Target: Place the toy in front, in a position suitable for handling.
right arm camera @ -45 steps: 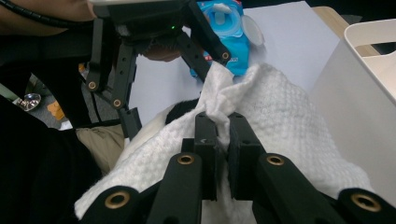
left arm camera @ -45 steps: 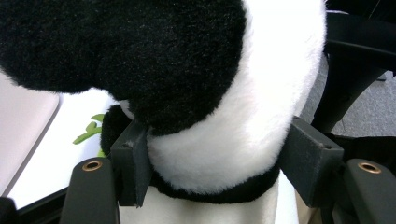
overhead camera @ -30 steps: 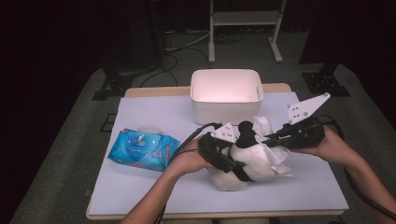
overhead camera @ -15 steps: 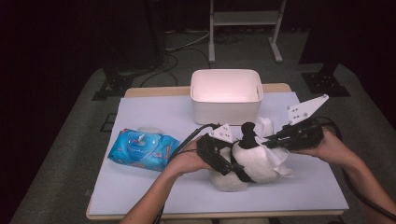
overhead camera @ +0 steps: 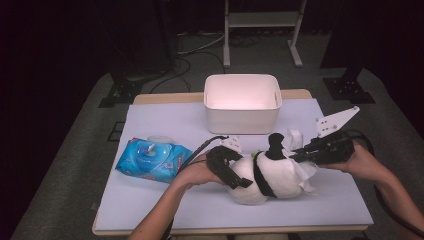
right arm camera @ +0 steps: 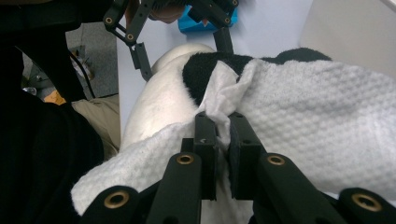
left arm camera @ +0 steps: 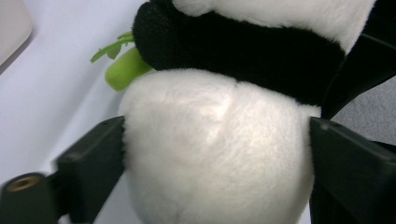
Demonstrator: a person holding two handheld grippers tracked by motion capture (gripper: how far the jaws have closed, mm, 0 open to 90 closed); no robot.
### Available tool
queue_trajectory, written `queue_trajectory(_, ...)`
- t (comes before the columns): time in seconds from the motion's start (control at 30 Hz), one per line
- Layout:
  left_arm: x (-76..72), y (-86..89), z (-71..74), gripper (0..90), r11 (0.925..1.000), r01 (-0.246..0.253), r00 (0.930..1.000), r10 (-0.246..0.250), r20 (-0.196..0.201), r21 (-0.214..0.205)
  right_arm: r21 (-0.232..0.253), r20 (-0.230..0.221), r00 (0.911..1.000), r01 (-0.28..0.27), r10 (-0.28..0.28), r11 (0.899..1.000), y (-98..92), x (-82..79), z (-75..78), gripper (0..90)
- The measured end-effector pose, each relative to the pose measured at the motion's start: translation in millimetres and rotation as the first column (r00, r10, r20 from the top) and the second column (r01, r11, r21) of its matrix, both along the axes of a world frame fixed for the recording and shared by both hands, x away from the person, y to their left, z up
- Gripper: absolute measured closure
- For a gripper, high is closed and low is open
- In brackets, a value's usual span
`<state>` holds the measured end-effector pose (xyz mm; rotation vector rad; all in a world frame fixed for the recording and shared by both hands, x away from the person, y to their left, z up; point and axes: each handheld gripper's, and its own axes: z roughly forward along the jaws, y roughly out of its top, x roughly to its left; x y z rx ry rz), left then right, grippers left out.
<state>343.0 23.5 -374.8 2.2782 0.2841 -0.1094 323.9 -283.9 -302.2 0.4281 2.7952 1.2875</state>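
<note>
The right tongs [right arm camera: 218, 140] are pinched tight on a fold of a white textured wipe [right arm camera: 322, 107], which is draped over the head end of a plush panda [overhead camera: 272, 175]. The left tongs [left arm camera: 215, 154] stand wide around the panda's white rump; their jaws have just been opening, and in the left gripper view the two black jaws sit at either flank of the toy, touching or all but touching the fur, which I cannot tell apart. The panda lies on its side on the white surface [overhead camera: 165, 205], between the two hands, with a green plush sprig [left arm camera: 122, 70] by its black arm. Behind it stands a white bin [overhead camera: 242, 102], and to its left lies a blue wipes pack [overhead camera: 152, 159], near the person's left forearm.
</note>
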Motion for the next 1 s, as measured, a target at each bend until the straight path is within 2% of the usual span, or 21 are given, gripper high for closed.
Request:
queue_trajectory(0.1, -0.8, 1.2, 3.6, 26.3, 1.0, -0.002, 0.9999, 0.002, 0.014, 0.006, 0.006, 0.0, 1.0, 0.007, -0.007, 1.0, -1.8, 0.7, -1.1, 82.9)
queue_trajectory(0.23, -2.0, 4.0, 8.9, 33.8, 0.9999, -0.016, 0.9994, 0.016, 0.03, -0.001, 0.022, 0.002, 0.9998, 0.019, -0.019, 1.0, -4.3, 1.8, -1.1, 82.8)
queue_trajectory(0.33, -2.7, 8.0, 15.6, 35.0, 0.9996, -0.029, 0.9979, 0.028, 0.059, 0.009, 0.013, 0.006, 0.9995, 0.03, -0.03, 0.999, -4.6, 3.0, -3.8, 82.8)
queue_trajectory(0.4, -2.5, 13.4, 21.9, 35.4, 0.9985, -0.041, 0.9953, 0.038, 0.089, 0.037, 0.002, -0.003, 0.9991, 0.043, -0.043, 0.999, -3.4, 5.7, -10.0, 82.8)
queue_trajectory(0.5, -3.8, 19.8, 26.1, 35.9, 0.9949, -0.052, 0.9915, 0.041, 0.123, 0.086, -0.029, -0.033, 0.9985, 0.042, -0.043, 0.999, 2.4, 11.6, -25.1, 82.8)
queue_trajectory(0.6, -6.7, 23.6, 26.1, 35.9, 0.9934, -0.057, 0.9897, 0.043, 0.136, 0.1, -0.019, -0.061, 0.998, 0.019, -0.02, 1.0, 11.8, 14.5, -35.4, 82.8)
queue_trajectory(0.73, -9.4, 22.7, 26.4, 35.8, 0.9938, -0.046, 0.9891, 0.032, 0.144, 0.101, 0.021, -0.046, 0.9989, 0.001, 0.0, 1.0, 20.4, 17.1, -27.5, 82.8)
queue_trajectory(0.9, -14.3, 19.2, 27.5, 35.2, 0.9924, -0.038, 0.9872, 0.019, 0.158, 0.117, 0.017, -0.025, 0.9991, -0.034, 0.035, 0.999, 35.7, 17.4, -20.5, 82.3)
queue_trajectory(1.0, -16.6, 22.7, 26.0, 34.9, 0.9936, -0.033, 0.9881, 0.016, 0.153, 0.108, 0.016, -0.043, 0.9981, -0.043, 0.043, 0.999, 38.0, 16.4, -23.2, 82.4)
